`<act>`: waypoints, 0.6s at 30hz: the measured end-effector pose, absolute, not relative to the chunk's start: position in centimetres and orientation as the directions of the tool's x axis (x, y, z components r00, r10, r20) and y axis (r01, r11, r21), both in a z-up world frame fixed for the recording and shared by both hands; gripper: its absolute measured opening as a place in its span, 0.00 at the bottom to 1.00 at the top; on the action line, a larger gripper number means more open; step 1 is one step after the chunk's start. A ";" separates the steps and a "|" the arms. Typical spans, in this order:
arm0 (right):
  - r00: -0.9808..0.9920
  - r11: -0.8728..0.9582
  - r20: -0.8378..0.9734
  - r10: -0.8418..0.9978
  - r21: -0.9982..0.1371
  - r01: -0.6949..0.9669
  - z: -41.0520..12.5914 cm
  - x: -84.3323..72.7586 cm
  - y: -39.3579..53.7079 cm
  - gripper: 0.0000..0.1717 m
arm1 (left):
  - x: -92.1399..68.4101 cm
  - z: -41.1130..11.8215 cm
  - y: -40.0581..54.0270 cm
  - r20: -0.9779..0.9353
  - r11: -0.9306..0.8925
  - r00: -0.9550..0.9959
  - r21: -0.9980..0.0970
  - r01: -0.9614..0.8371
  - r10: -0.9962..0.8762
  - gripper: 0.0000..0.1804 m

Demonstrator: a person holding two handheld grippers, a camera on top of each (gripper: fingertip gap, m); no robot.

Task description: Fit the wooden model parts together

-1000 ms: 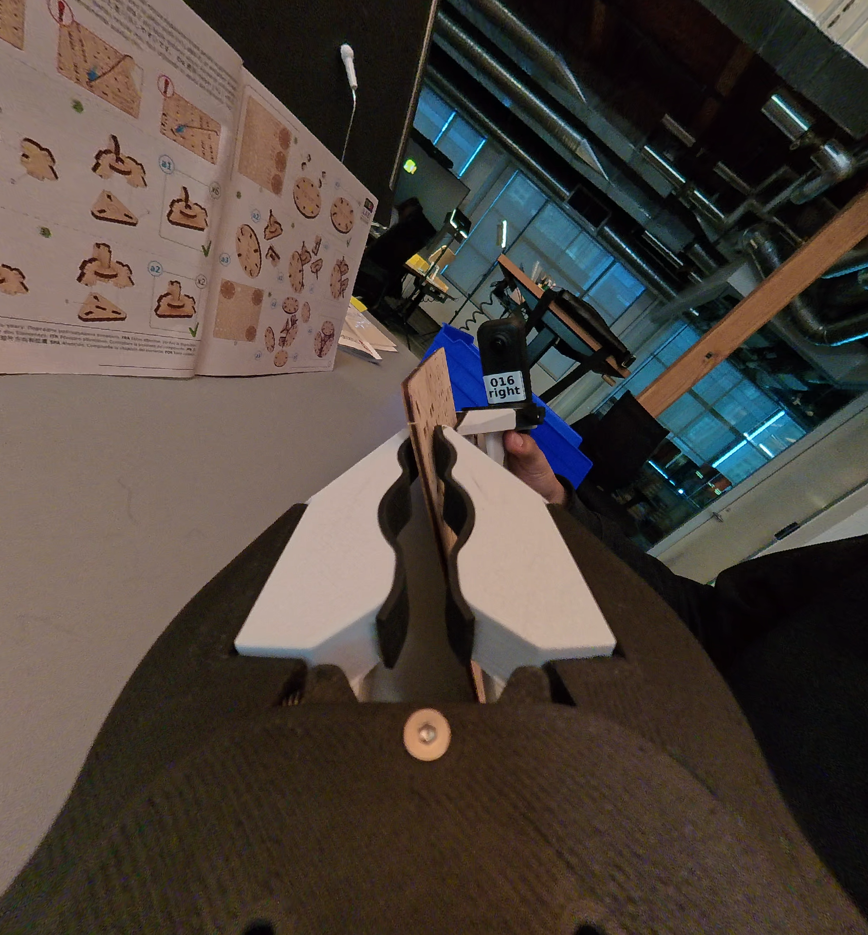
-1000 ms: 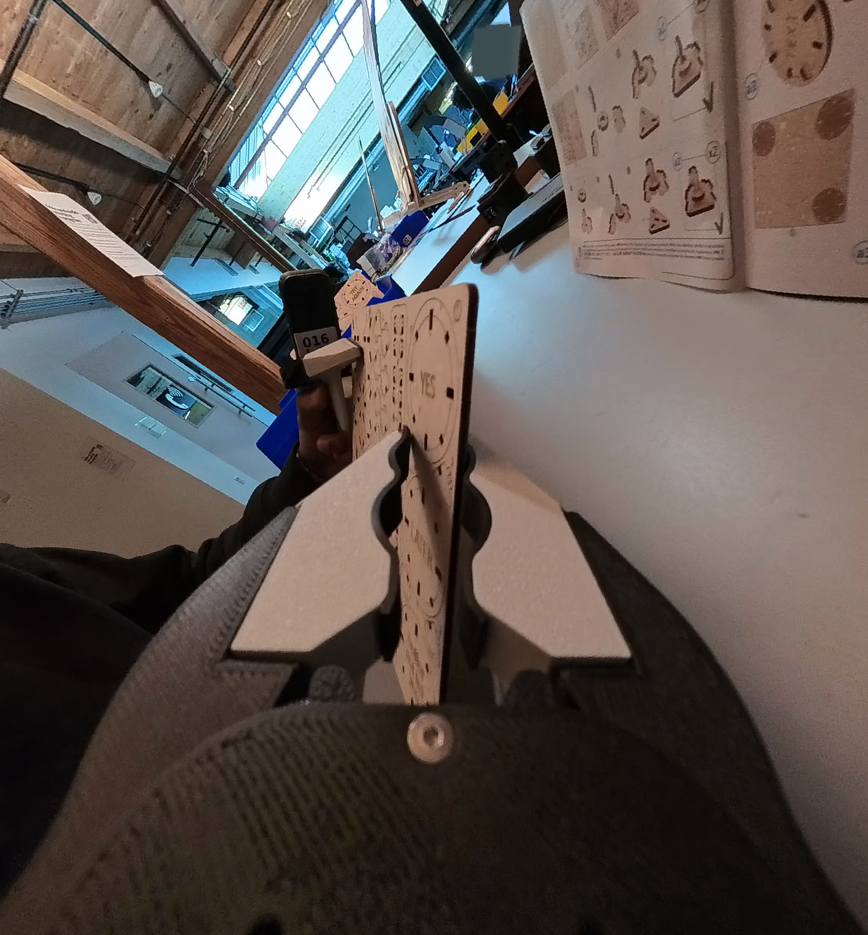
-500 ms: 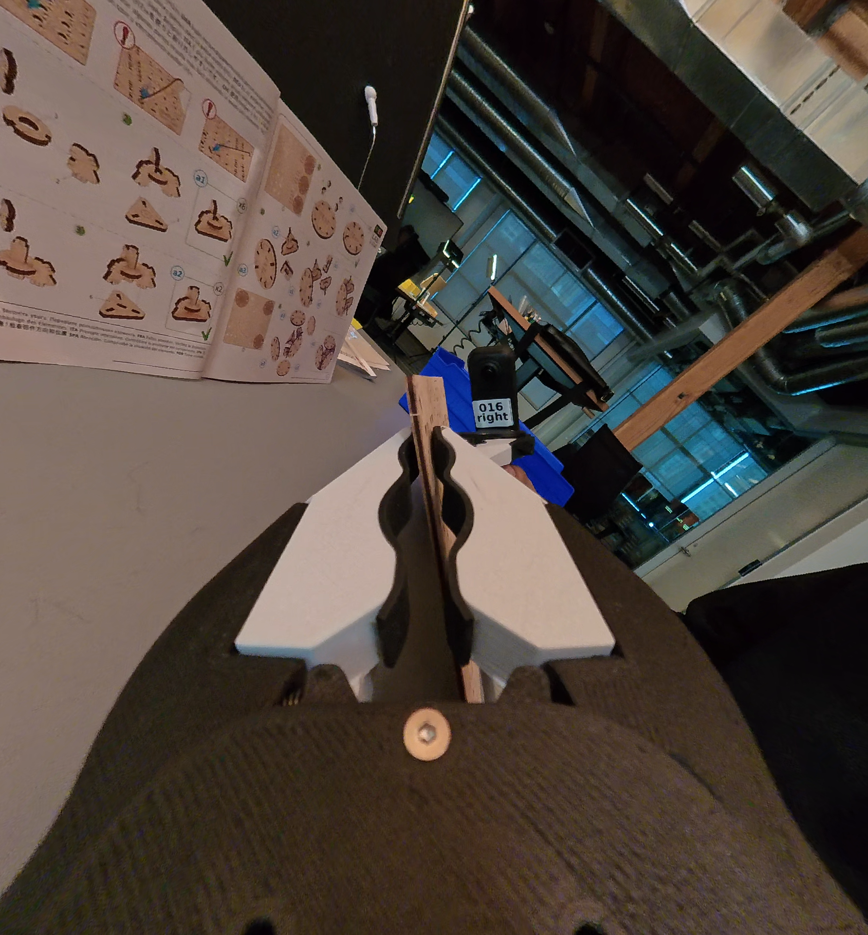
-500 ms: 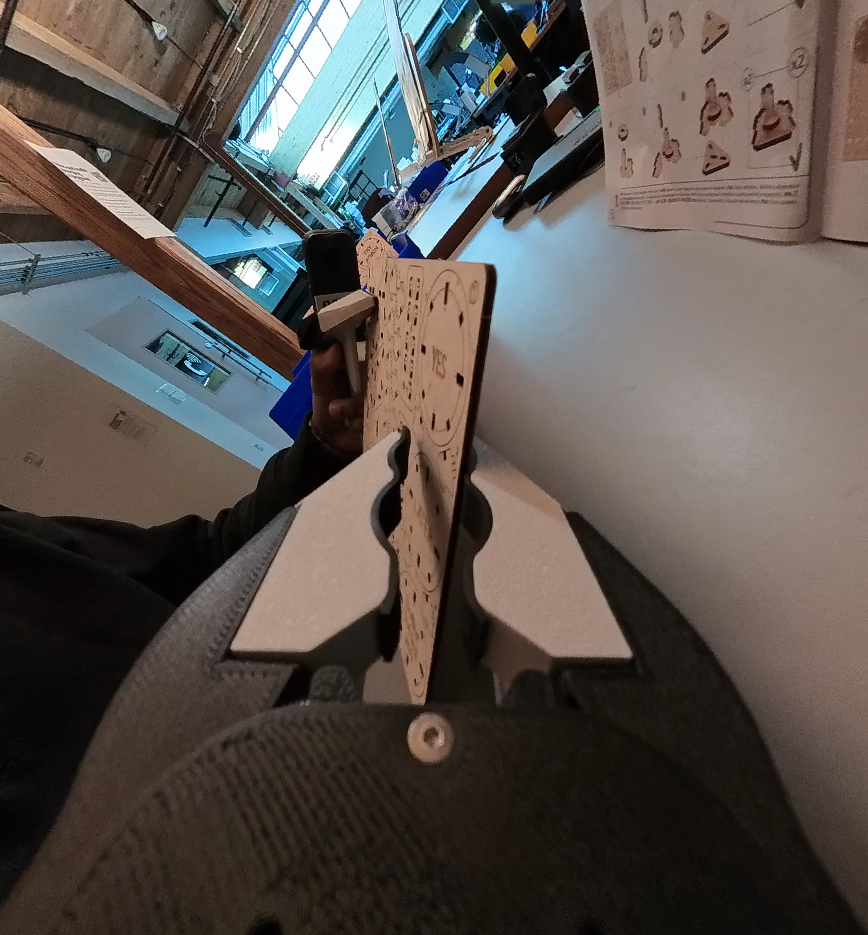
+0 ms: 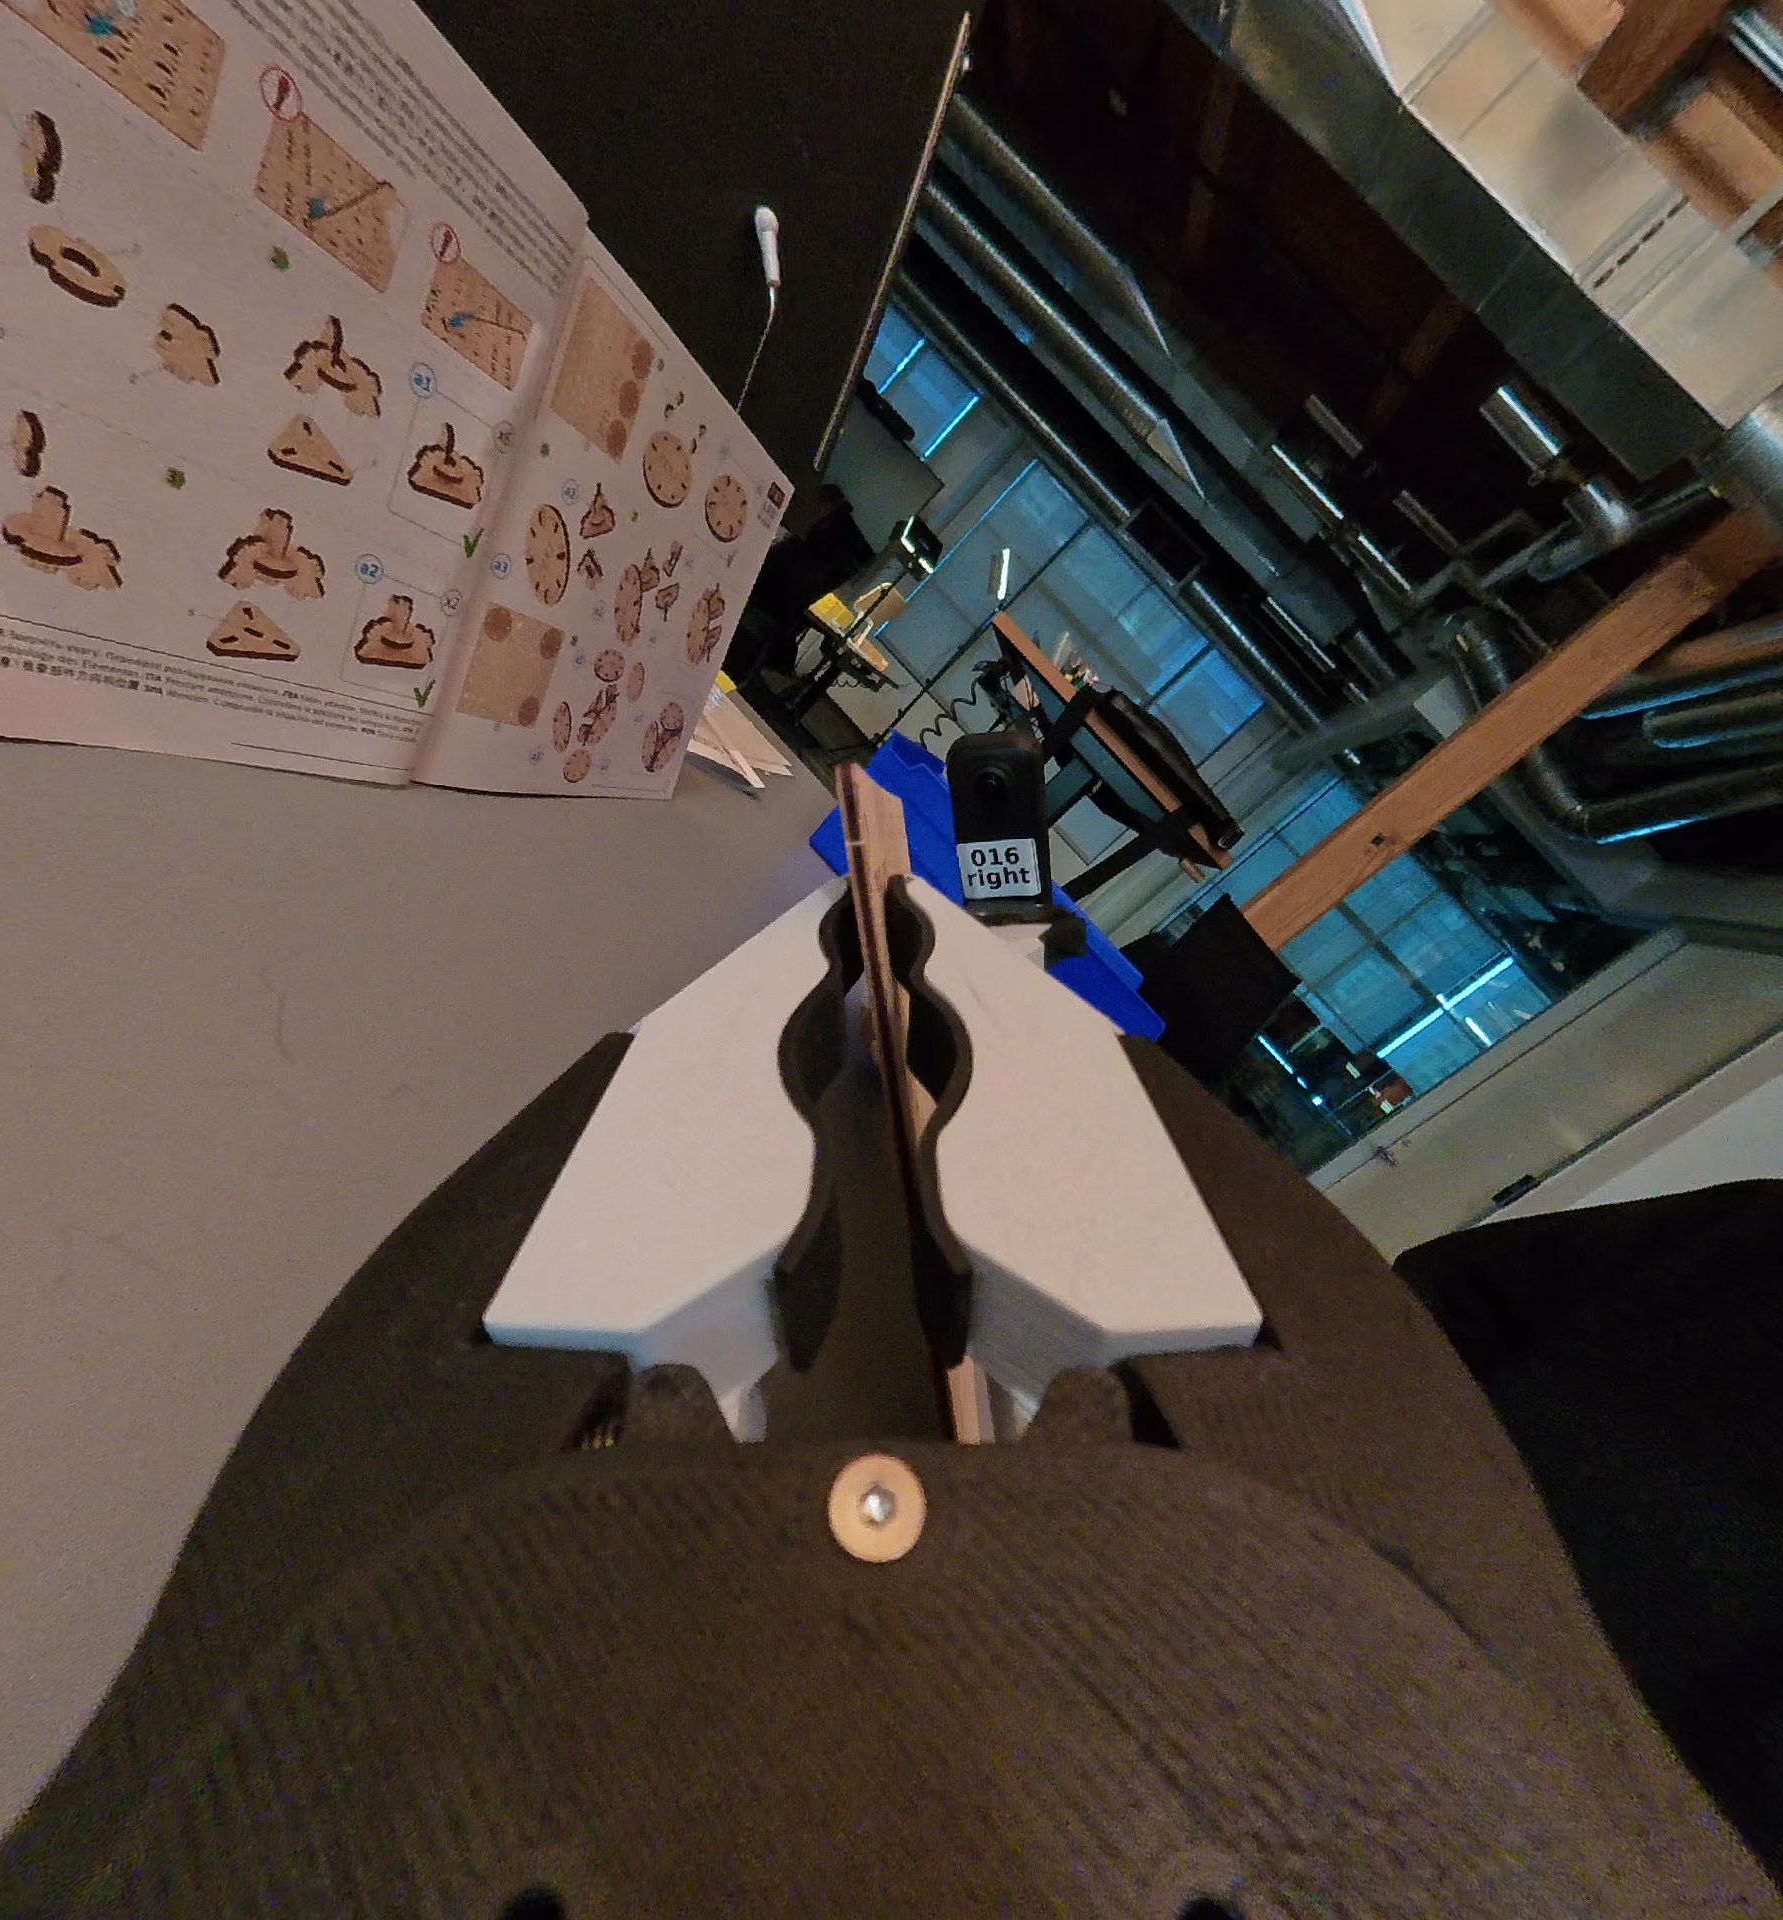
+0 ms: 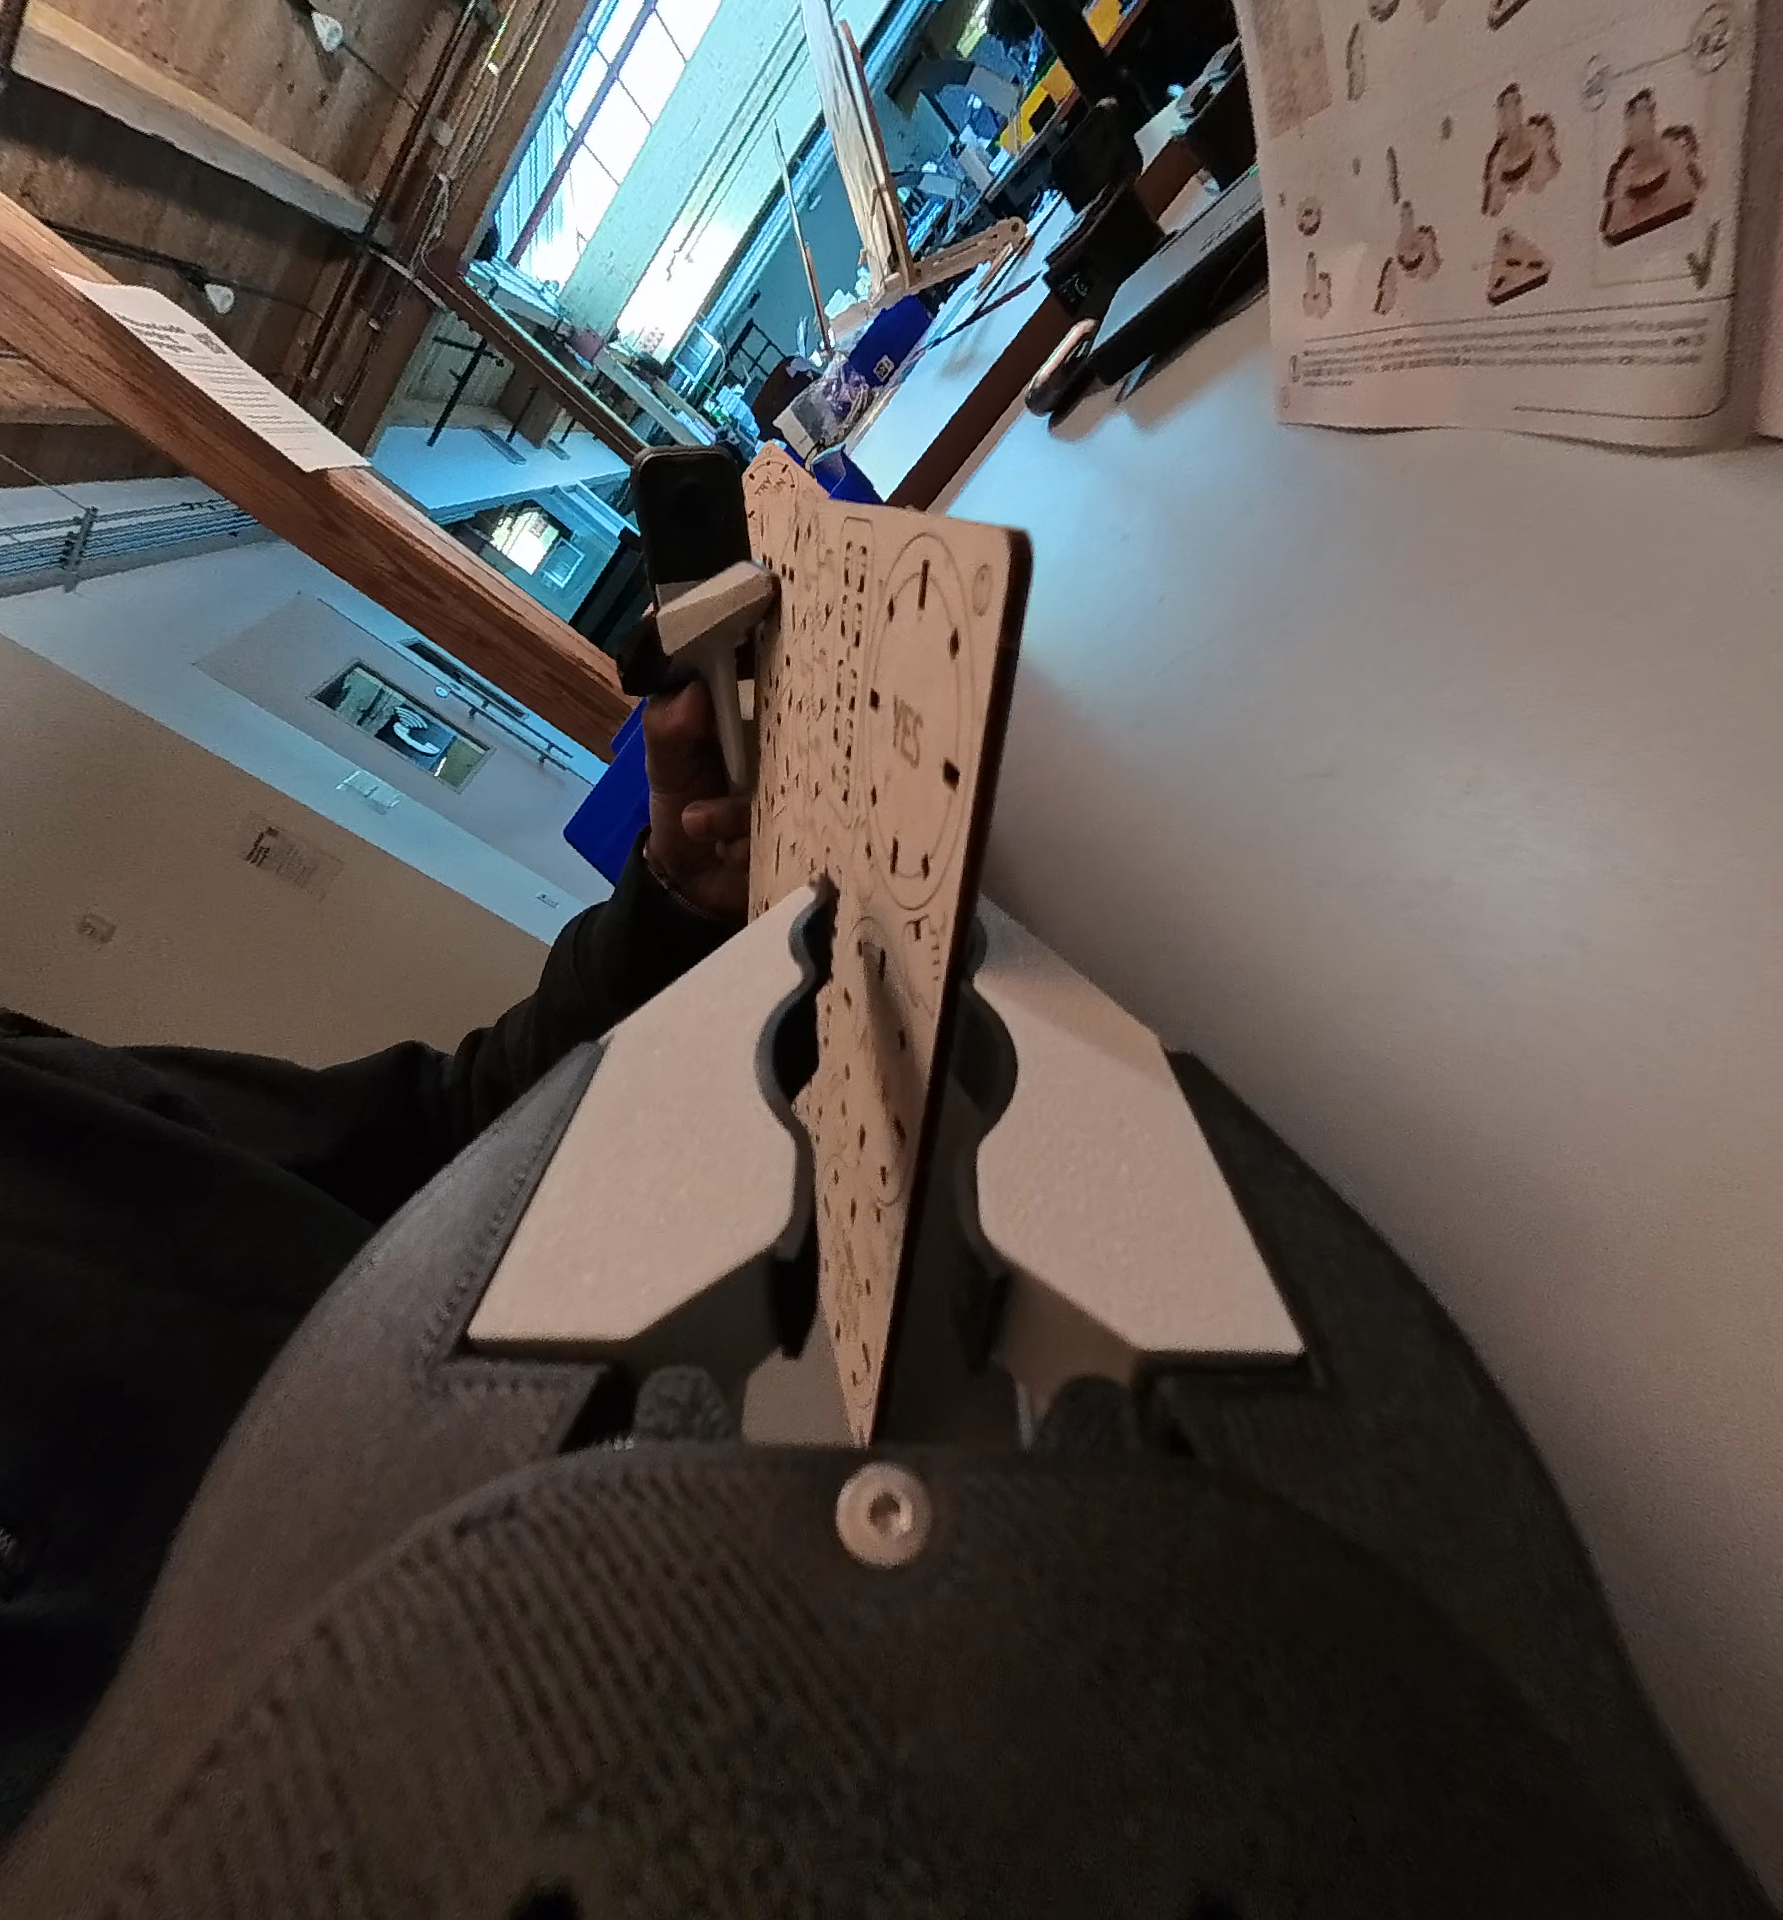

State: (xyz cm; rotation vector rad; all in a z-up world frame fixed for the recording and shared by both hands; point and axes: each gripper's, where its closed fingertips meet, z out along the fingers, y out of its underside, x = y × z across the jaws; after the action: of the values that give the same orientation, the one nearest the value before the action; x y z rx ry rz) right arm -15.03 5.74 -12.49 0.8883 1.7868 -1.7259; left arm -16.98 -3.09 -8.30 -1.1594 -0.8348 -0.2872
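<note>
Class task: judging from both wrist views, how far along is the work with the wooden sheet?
Done: the laser-cut wooden sheet is off the grey table, and the instruction booklet lies open. In hand: the left gripper is clamped on the sheet; it also stands between the right gripper fingers. Left: its parts look unpunched.

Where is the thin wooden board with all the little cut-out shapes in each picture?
Left wrist view: the wooden board stands edge-on in the middle, between the near jaws.
Right wrist view: the wooden board shows its flat patterned face, rising from the near jaws at the centre.
Shared landmark: the open instruction booklet on the grey table.
</note>
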 end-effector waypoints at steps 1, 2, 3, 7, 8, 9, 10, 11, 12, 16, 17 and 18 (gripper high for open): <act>-0.663 -0.006 -0.741 0.105 -0.667 0.745 -12.5 -14.8 5.6 0.11 | -17.0 -8.2 -3.2 0.712 0.412 0.672 -0.685 0.601 0.203 0.01; -0.664 0.008 -0.741 0.098 -0.667 0.745 -12.6 -14.5 5.4 0.11 | -17.0 -8.1 -3.2 0.715 0.416 0.671 -0.680 0.603 0.196 0.01; -0.667 0.028 -0.739 0.093 -0.668 0.744 -12.7 -14.2 5.2 0.11 | -16.9 -8.1 -3.2 0.716 0.414 0.672 -0.679 0.607 0.189 0.01; -0.696 0.081 -0.714 0.081 -0.691 0.718 -12.9 -13.2 4.5 0.05 | -16.6 -8.5 -2.6 0.700 0.374 0.682 -0.702 0.606 0.210 0.02; -0.701 0.071 -0.711 0.059 -0.697 0.713 -12.5 -13.1 4.5 0.02 | -16.8 -8.7 -2.7 0.697 0.373 0.680 -0.707 0.601 0.228 0.04; -0.699 0.056 -0.714 0.040 -0.697 0.715 -12.1 -13.1 4.5 0.00 | -16.8 -8.8 -2.8 0.696 0.369 0.678 -0.710 0.600 0.237 0.05; -0.697 0.042 -0.716 0.043 -0.696 0.717 -11.9 -13.3 4.6 0.00 | -16.9 -8.7 -2.8 0.698 0.375 0.676 -0.707 0.600 0.234 0.06; -0.696 0.032 -0.716 0.043 -0.696 0.718 -11.8 -13.4 4.7 0.00 | -16.9 -8.6 -2.9 0.704 0.385 0.672 -0.700 0.602 0.229 0.08; -0.695 0.021 -0.718 0.035 -0.695 0.719 -11.6 -13.5 4.9 0.00 | -17.0 -8.5 -3.0 0.711 0.392 0.667 -0.692 0.606 0.224 0.09; -0.682 -0.066 -0.731 -0.001 -0.681 0.729 -10.2 -14.4 6.1 0.00 | -17.0 -8.4 -3.1 0.725 0.405 0.657 -0.675 0.616 0.208 0.12; -0.683 -0.092 -0.731 -0.007 -0.679 0.728 -9.8 -14.7 6.5 0.00 | -16.9 -8.4 -3.1 0.725 0.403 0.658 -0.674 0.619 0.204 0.12; -0.681 -0.120 -0.732 -0.012 -0.675 0.728 -9.4 -15.0 6.9 0.00 | -16.9 -8.5 -3.0 0.726 0.397 0.658 -0.674 0.623 0.201 0.12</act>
State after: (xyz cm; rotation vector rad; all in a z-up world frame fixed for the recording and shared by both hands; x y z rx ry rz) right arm -15.02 6.88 -9.40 0.7961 1.6352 -1.8540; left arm -16.86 -2.97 -8.48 -1.1635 -0.8520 -0.3131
